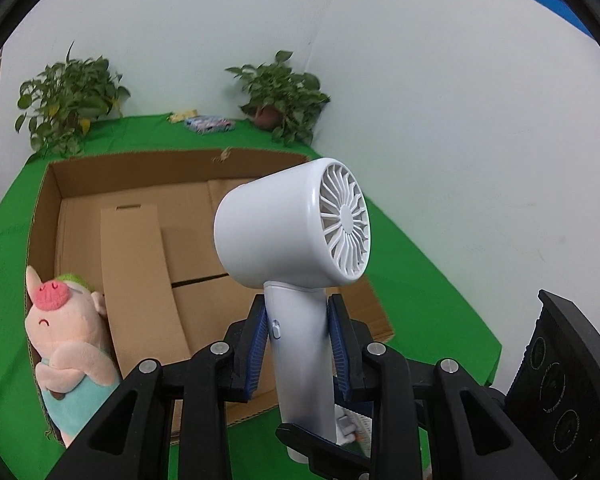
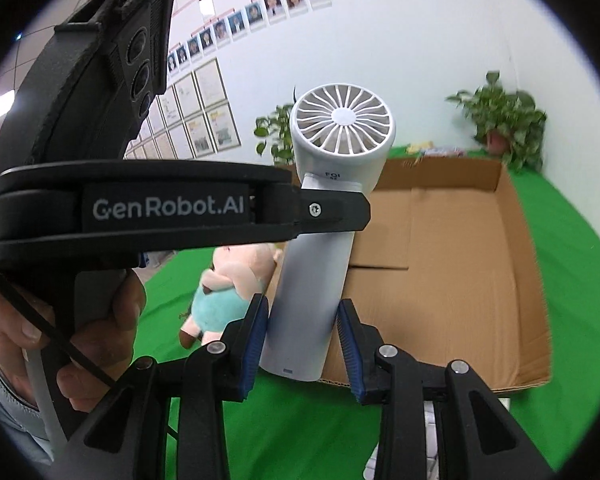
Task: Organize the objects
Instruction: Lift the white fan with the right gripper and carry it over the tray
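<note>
White plastic handheld fan (image 1: pixel 296 264) held upright above the green cloth, clamped by both pairs of tongs.

The left gripper (image 1: pixel 298 344) presses its blue ribbed pads (image 1: pixel 260 344) on the upper part of the fan's handle, just under the round grilled head; the right gripper (image 2: pixel 304 344) clamps the same handle lower down, near its base, as the right wrist view shows. Behind the fan lies an open brown cardboard box (image 1: pixel 140 216), with a pink plush pig in a teal outfit (image 1: pixel 70 344) leaning in its left corner. The box rests on a green-covered table (image 1: pixel 428 280), two potted leafy plants (image 1: pixel 284 92) at the far wall.
</note>
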Demonstrator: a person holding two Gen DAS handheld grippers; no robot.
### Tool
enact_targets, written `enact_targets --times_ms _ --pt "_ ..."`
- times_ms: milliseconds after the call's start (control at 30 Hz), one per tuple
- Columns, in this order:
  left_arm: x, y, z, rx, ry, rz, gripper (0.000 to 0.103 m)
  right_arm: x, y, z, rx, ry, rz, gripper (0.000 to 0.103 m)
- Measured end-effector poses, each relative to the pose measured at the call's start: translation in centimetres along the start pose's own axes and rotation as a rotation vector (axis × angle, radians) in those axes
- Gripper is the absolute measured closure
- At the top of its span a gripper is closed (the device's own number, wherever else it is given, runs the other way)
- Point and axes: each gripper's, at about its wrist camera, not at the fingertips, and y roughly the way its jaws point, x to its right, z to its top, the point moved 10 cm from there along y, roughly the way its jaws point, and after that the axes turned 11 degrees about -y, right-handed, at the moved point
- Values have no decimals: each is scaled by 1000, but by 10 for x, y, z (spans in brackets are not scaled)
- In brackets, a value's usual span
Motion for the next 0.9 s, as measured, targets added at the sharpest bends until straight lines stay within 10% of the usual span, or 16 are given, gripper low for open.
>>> enact_targets --times_ms 533,900 --pt "-110 122 -43 -157 -153 83 77 14 76 -65 -191 72 69 70" --pt "-109 124 -43 -185 -154 119 75 14 77 -77 -213 111 92 70"
